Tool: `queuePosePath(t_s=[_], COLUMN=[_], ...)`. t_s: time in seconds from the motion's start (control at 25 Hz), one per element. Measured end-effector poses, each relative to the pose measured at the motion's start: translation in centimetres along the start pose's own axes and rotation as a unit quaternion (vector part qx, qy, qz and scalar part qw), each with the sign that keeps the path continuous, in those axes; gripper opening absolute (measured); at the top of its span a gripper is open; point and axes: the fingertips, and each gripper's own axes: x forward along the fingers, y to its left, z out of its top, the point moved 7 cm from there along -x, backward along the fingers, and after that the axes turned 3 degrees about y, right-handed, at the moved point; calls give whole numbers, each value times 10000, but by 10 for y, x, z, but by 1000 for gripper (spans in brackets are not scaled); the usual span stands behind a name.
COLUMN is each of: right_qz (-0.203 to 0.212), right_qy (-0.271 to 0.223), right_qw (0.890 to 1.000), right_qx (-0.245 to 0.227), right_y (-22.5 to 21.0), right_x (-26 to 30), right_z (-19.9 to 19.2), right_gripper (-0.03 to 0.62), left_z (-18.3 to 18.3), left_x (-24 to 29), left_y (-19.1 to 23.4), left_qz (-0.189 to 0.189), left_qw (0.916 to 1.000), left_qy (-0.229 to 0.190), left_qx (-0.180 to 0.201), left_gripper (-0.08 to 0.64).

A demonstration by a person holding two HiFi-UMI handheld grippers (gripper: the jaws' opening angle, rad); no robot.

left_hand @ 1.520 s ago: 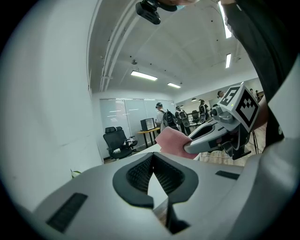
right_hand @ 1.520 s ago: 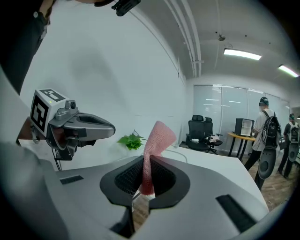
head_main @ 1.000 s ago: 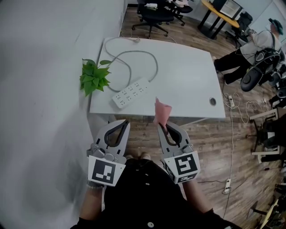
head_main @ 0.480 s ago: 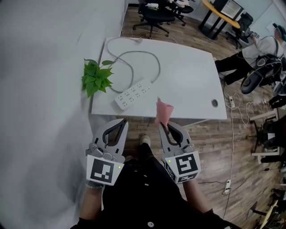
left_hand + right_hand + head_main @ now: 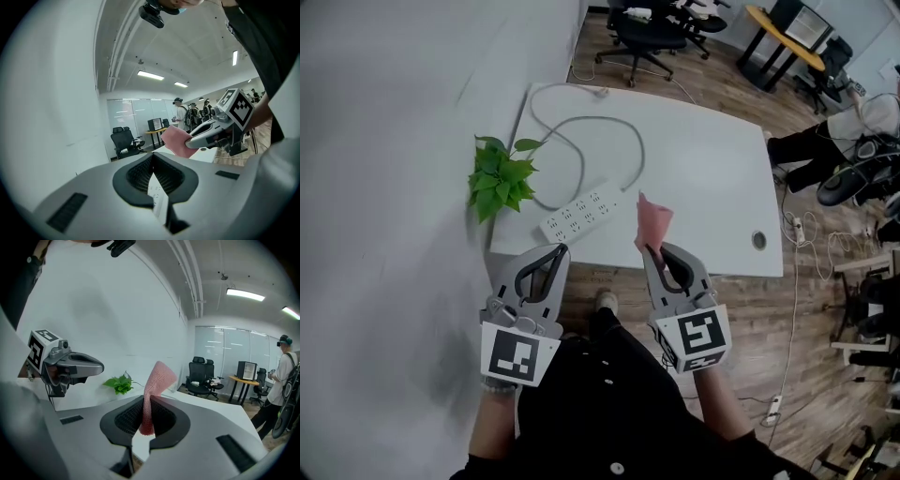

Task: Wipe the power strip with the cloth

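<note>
- Twice checked jaw state: found left hand-held gripper (image 5: 555, 251) closed tight on nothing, and right hand-held gripper (image 5: 655, 251) clamped on the pink cloth (image 5: 652, 218), most of it upright above the jaws.
- Located power strip (image 5: 577, 216) on the white tabletop (image 5: 703, 178), near the front-left edge and just beside the potted plant (image 5: 500, 178). Untouched by either gripper; wiping judged not begun.
- Flagged as risk: strip unanchored, so likely to slide or swing under the wipe unless braced by the left gripper.
- Flagged also: only a narrow pinch of cloth held, so liable to pull free or bunch when dragged, leaving bare gripper plastic to scrape the sockets.
- Flagged last: plant leaves close to the strip's near-left end, open to a knock.
- Read long axis as diagonal, near-left to far-right, sockets facing up. Traced grey cable (image 5: 619, 131) from the far-right end, looping toward the back-left corner.
</note>
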Motion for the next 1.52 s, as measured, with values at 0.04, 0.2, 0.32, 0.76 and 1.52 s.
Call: queuePosePath(t_s=[0.04, 0.2, 0.32, 0.76, 1.52], right_qz=[39, 220, 346, 685, 426], right_qy=[-7, -36, -20, 136, 770], right_qw=[10000, 9997, 9994, 9973, 9961], right_qx=[-6, -39, -85, -230, -46], right_y=[-7, -30, -48, -92, -108], right_x=[5, 21, 31, 59, 113], right_z=[1, 9, 12, 2, -23], right_gripper=[49, 49, 49, 48, 48], left_z=[2, 13, 21, 33, 29], left_x=[6, 27, 41, 83, 109], left_y=[1, 4, 5, 2, 46], left_qz=[46, 197, 319, 592, 483], left_qw=[10000, 9998, 9995, 9980, 9984], left_qy=[5, 34, 80, 199, 267], left_qx=[-9, 23, -17, 4, 93], left_gripper=[14, 14, 14, 14, 14])
